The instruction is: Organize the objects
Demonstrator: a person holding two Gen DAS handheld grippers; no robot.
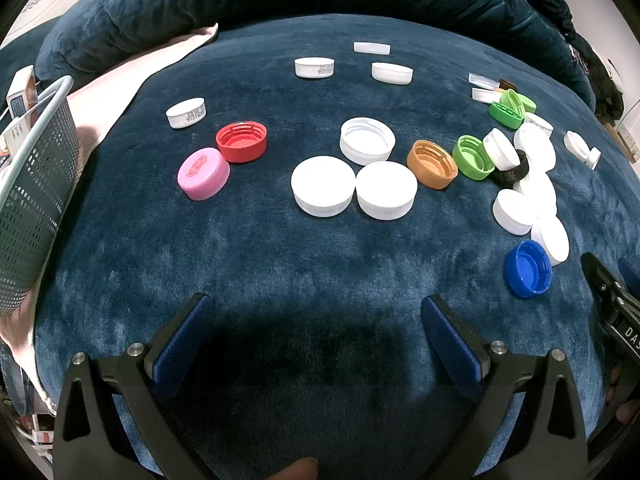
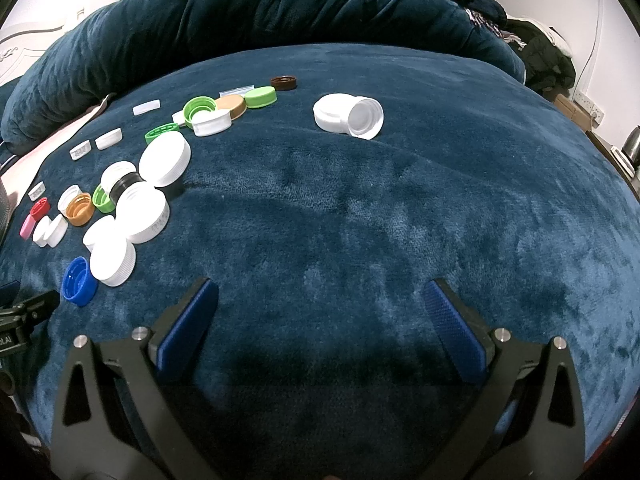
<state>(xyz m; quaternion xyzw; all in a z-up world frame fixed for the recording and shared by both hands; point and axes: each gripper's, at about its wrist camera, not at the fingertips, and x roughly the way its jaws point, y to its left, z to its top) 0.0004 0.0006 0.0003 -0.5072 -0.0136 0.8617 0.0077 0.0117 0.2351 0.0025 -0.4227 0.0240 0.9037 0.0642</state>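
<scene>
Both tools — left tool and right tool — gape empty above the blue blanket, caps scattered beyond.

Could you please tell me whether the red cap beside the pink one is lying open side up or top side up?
Open side up: the red cap shows its hollow inside, unlike the pink cap.
</scene>
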